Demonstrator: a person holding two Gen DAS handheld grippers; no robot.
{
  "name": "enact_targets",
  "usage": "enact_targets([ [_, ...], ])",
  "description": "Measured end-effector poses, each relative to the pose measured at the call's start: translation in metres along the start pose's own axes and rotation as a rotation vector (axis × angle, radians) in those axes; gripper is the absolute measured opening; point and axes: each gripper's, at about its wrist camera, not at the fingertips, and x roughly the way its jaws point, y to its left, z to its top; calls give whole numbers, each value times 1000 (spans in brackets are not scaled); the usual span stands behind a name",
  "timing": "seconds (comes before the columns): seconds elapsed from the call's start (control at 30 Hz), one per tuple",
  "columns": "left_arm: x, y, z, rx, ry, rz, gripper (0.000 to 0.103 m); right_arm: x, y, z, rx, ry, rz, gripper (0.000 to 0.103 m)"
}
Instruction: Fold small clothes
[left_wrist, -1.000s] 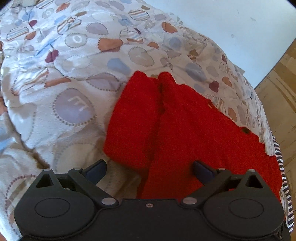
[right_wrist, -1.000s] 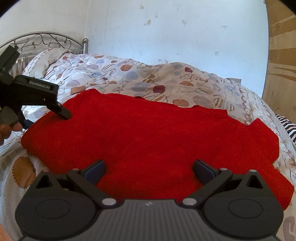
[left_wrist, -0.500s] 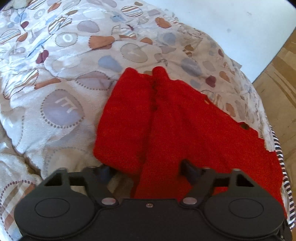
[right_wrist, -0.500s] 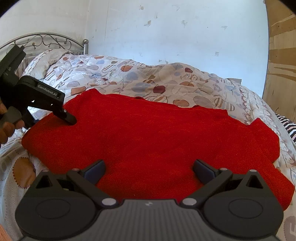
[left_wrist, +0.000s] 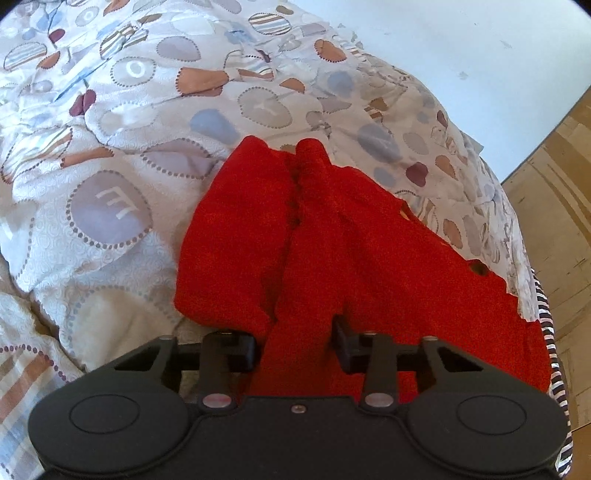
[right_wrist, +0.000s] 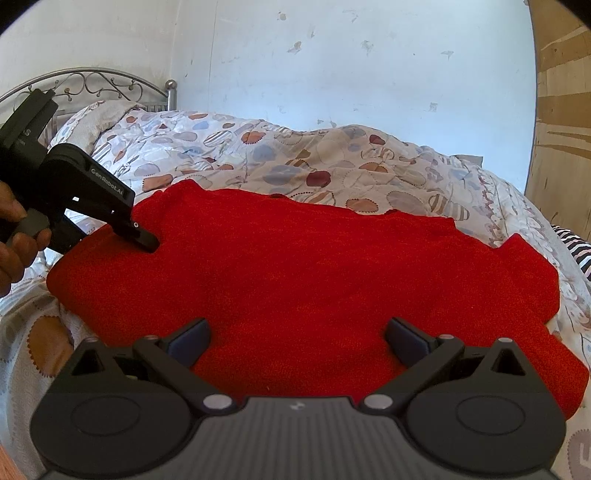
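A red knitted garment (right_wrist: 303, 280) lies spread on the patterned bedspread (right_wrist: 280, 155). In the left wrist view the garment (left_wrist: 332, 236) bunches into a ridge running toward me. My left gripper (left_wrist: 297, 343) is shut on that fold of red cloth at the garment's near end. The left gripper also shows in the right wrist view (right_wrist: 146, 240), pressed into the garment's left side. My right gripper (right_wrist: 297, 338) is open and empty, hovering just over the garment's near edge.
The bedspread (left_wrist: 122, 155) is rumpled and covers the whole bed. A metal headboard (right_wrist: 92, 79) and a pillow (right_wrist: 98, 118) stand at far left. A striped cloth (right_wrist: 574, 245) lies at the right edge. A wooden panel (right_wrist: 561, 110) stands beyond.
My left gripper has closed its fingers from wide open onto a fold of the red garment. The right gripper has stayed open and still.
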Motion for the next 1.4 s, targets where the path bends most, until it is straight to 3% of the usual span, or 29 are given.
enact_targets([
  [0.13,-7,-9,1,17,-20,22,24,-3,-1,4,22,-6,9,103],
  [0.23,-14,-23,4,79,-30,58,21,-17,-14,11,86,-44,30,103],
  [0.43,-32,-71,11,263,-73,104,18,-59,-41,15,34,-111,-98,103],
  [0.73,-53,-179,5,476,-136,-15,15,-106,-94,-11,125,-75,-251,103],
  [1.0,-29,-257,-43,645,-63,-96,15,-134,-138,-46,268,-19,-373,103],
  [1.2,-15,-262,-81,720,18,-120,21,-142,-156,-63,329,6,-407,103],
  [1.4,-24,-247,-82,639,56,-242,43,-137,-155,-65,360,16,-383,103],
])
